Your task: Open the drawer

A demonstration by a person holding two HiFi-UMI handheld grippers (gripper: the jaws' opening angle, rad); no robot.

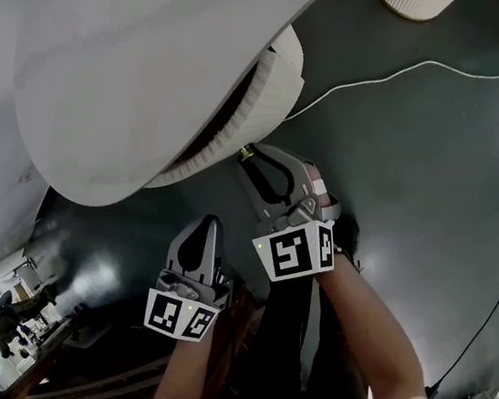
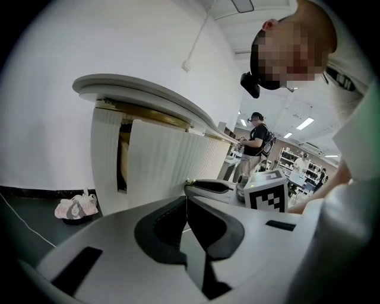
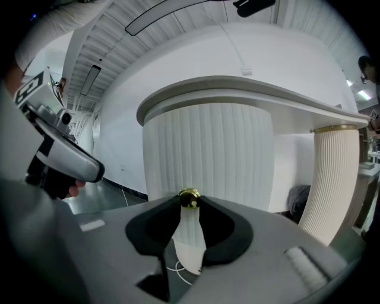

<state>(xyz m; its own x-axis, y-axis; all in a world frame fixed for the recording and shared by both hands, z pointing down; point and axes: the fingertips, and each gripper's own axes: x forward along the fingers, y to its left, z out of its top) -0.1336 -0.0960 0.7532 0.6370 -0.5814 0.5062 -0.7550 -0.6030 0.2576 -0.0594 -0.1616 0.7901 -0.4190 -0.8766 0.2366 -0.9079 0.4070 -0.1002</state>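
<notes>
We see the ribbed drawer's brass knob clamped between the fingers of our right gripper, just under the white worktop. Our left gripper hangs beside it, fingers together on nothing.

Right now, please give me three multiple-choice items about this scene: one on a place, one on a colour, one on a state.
1. Where is the knob?
A. at the right gripper's jaw tips
B. deep at the back of its jaws
C. outside its jaws

2. What colour is the ribbed drawer front?
A. black
B. red
C. white

3. How do the left gripper's jaws stand?
A. wide apart
B. together, nothing between
C. clamped on the knob

Answers:
1 A: the right gripper view shows the tips closed on it.
2 C: the ribs look white.
3 B: the left gripper view shows them meeting, empty.
</notes>
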